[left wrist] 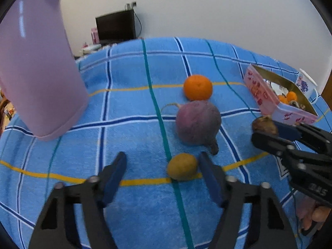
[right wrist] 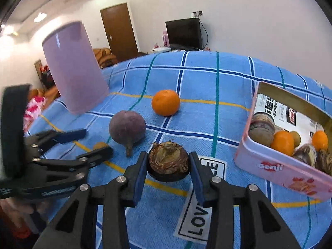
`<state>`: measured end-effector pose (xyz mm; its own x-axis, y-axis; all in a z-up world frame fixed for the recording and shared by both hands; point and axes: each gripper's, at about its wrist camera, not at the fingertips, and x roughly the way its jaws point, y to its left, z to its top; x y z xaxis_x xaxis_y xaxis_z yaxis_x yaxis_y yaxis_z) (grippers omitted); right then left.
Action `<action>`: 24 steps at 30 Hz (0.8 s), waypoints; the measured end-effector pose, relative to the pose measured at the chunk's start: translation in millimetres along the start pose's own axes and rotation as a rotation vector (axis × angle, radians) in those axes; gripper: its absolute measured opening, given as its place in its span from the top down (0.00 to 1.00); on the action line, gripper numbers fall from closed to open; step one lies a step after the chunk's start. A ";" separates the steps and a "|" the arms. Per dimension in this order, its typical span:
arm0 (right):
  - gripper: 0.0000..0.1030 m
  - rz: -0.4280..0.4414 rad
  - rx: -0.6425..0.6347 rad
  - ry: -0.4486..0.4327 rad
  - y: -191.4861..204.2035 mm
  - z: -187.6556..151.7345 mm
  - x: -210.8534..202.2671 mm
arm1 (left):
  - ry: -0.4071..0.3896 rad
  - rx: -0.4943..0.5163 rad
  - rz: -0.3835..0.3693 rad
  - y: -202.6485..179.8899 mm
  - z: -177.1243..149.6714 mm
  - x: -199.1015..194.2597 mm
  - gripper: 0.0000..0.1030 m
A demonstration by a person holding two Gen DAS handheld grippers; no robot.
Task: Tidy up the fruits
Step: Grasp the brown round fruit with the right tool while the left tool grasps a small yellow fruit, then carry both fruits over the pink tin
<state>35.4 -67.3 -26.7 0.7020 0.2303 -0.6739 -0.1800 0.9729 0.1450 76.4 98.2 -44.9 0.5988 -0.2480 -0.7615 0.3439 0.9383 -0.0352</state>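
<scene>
My right gripper [right wrist: 168,166] is shut on a brown water chestnut [right wrist: 168,160], held just above the blue checked cloth; it shows in the left wrist view [left wrist: 265,124] too. My left gripper [left wrist: 162,161] is open, its fingers on either side of a small yellow-brown fruit [left wrist: 182,169] on the cloth. A purple round root [left wrist: 198,122] and an orange [left wrist: 198,87] lie beyond it. A pink tin box [right wrist: 276,166] at the right holds oranges and several chestnuts.
A tall pink cup [left wrist: 39,66] stands at the left on the cloth [left wrist: 134,124]. A white mug [left wrist: 306,85] stands behind the tin. A dark monitor [right wrist: 184,33] and a door are far back.
</scene>
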 end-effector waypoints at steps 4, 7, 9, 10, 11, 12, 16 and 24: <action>0.59 0.021 0.030 0.006 -4.8 0.0 2.9 | 0.022 0.007 -0.013 -5.0 2.4 6.9 0.53; 0.59 0.030 0.043 0.002 -7.5 0.1 1.9 | 0.012 0.022 -0.048 -8.4 1.5 4.9 0.72; 0.59 0.038 0.044 -0.012 -7.5 -0.1 -1.4 | 0.008 0.005 -0.056 -5.6 1.1 3.9 0.72; 0.59 0.041 0.042 -0.019 -6.2 0.6 -0.1 | -0.004 -0.015 -0.057 -2.0 0.9 1.5 0.72; 0.59 0.046 0.038 -0.033 -5.3 0.2 -3.2 | -0.019 -0.032 -0.058 1.5 0.4 -1.3 0.72; 0.59 0.048 0.035 -0.041 -5.6 0.5 -3.6 | -0.041 -0.056 -0.063 6.2 0.3 -5.3 0.72; 0.59 0.074 0.027 -0.092 -3.9 0.1 -9.8 | -0.210 -0.148 -0.036 19.2 -0.7 -31.5 0.72; 0.59 0.057 -0.041 -0.226 5.5 1.9 -29.2 | -0.397 -0.155 0.135 8.9 0.7 -54.2 0.72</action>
<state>15.2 -68.6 -4.8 0.8255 0.2878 -0.4855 -0.2482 0.9577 0.1457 47.5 119.8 -3.4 0.8725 -0.1658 -0.4596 0.1495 0.9861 -0.0719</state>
